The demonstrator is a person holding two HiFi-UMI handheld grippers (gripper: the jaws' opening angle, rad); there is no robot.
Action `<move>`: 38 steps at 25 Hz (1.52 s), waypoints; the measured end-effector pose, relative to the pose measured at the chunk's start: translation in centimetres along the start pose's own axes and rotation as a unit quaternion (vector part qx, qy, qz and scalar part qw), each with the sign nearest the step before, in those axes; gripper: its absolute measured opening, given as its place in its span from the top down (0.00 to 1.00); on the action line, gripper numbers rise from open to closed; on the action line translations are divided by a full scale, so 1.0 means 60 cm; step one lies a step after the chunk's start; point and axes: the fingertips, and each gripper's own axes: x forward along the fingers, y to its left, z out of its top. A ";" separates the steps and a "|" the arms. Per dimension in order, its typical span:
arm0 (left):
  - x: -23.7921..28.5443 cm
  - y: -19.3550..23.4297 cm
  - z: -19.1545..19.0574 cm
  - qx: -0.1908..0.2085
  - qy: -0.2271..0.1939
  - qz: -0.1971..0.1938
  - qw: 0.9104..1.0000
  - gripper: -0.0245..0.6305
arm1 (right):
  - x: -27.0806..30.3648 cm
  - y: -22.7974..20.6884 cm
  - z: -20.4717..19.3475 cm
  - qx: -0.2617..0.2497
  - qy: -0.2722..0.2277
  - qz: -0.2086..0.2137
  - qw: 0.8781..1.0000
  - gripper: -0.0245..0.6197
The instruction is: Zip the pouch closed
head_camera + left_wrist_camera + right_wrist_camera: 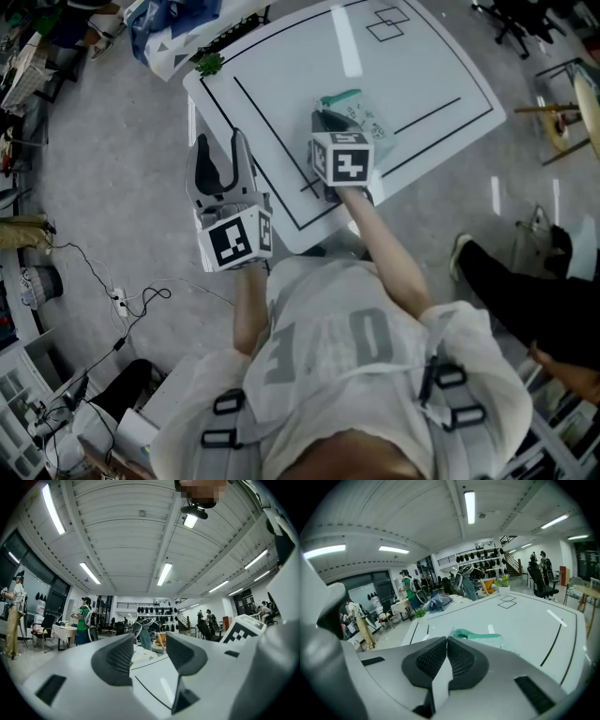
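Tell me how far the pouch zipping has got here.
Done: nothing I can confirm. The pouch lies on the table, its zipper state unreadable. In hand: nothing. The right tool is shut just short of the pouch, and the left tool is open and empty by the table edge. Left: grip and zip.

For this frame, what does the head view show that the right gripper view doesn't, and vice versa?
Head view only: the left gripper, fingers apart, held left of the pouch.
Right gripper view only: the right gripper has its fingers closed together with nothing between them, and the pouch lies just beyond.
Both: the pouch, with its teal edge, lying on the white table.
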 end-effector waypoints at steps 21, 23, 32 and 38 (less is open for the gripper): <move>0.057 -0.329 0.078 -0.049 -0.033 -0.190 0.980 0.66 | -0.302 -0.163 0.131 -0.095 -0.172 0.106 0.975 0.94; 0.063 -0.359 0.081 -0.077 -0.033 -0.221 0.972 0.66 | -0.325 -0.181 0.129 -0.103 -0.180 0.107 0.972 0.94; 0.047 -0.523 0.074 -0.230 0.026 -0.444 0.866 0.66 | -0.394 -0.215 0.102 -0.144 -0.183 0.158 0.960 0.94; 0.028 -0.566 0.061 -0.266 0.067 -0.503 0.820 0.66 | -0.406 -0.206 0.092 -0.154 -0.181 0.175 0.956 0.94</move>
